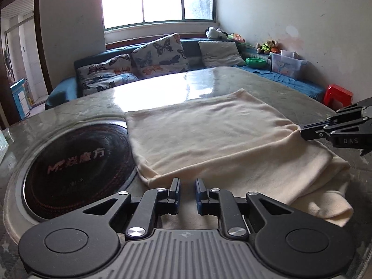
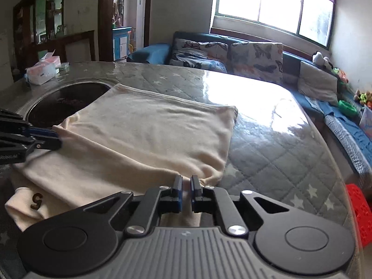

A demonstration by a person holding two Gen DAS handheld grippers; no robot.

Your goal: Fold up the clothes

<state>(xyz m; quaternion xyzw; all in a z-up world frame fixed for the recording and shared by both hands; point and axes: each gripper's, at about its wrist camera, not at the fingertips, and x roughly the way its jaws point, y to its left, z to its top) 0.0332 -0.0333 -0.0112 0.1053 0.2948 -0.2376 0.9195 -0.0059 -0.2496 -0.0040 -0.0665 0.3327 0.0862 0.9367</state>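
Open tabletop beyond the cloth

We see bare table point(image 2: 267, 107) far and right of the cloth point(image 2: 148, 125); the round burner point(image 1: 76, 162) lies left, a tissue box point(image 2: 43, 69) far left.

"DAS" on right hand-held gripper point(image 1: 302, 132); apparently "5" on cream garment point(image 2: 148, 125).

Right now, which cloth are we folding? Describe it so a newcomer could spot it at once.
Start at the big glossy table in front of the blue sofa. Beside its round black inset hob lies a cream garment, partly folded, with both grippers at its near edge. It is the only cloth on the table, and a small dark "5" marks its lower layer.
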